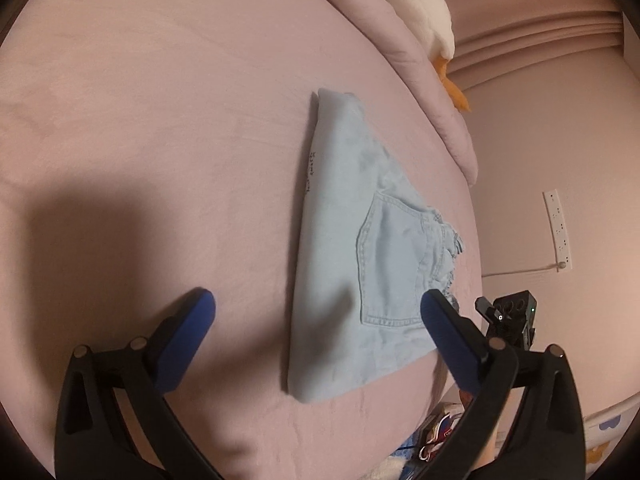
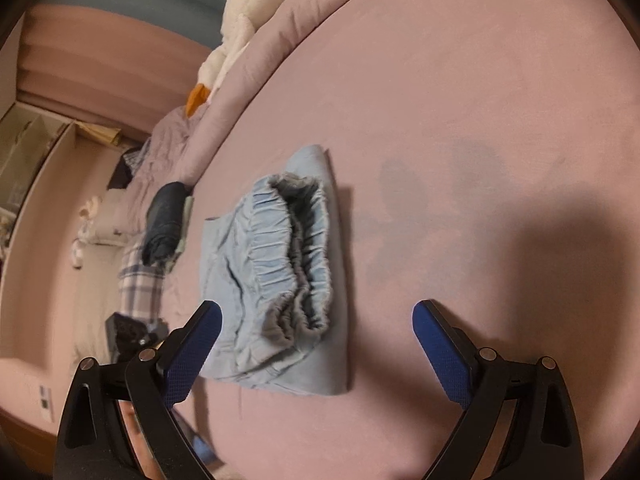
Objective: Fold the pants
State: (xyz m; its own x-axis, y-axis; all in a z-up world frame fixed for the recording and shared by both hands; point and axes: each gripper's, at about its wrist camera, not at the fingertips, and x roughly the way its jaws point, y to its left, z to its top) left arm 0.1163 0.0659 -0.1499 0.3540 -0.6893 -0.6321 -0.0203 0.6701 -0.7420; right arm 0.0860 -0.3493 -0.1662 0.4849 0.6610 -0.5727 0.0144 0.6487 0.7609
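I had both sets of jaws spread wide and gripping nothing. From the left wrist view, the left gripper (image 1: 318,306) hung over the pants (image 1: 360,256), which lay folded on the pink bed (image 1: 160,120). Its left finger (image 1: 188,332) was over bare sheet, while its right finger (image 1: 448,332) overlapped the pants' near right corner by the back pocket; I could not tell whether it touched the cloth.

From the right wrist view, the right gripper (image 2: 316,336) sat just short of the waistband end of the same pants (image 2: 280,272). The left finger (image 2: 196,348) overlapped the near left part of the fabric, and the right one (image 2: 440,348) stood over bare sheet, apart from the pants.

The pants were pale blue denim, folded into a compact wedge, narrow at the far end and wider near me. A stitched back pocket faced up, and the gathered elastic waistband showed as stacked layers at one end. They lay near the bed's edge.

Beyond them sat a dark rolled garment (image 2: 166,220), a checked cloth (image 2: 140,284), and a white plush toy with an orange beak (image 1: 416,16) by the rolled duvet (image 1: 420,92).
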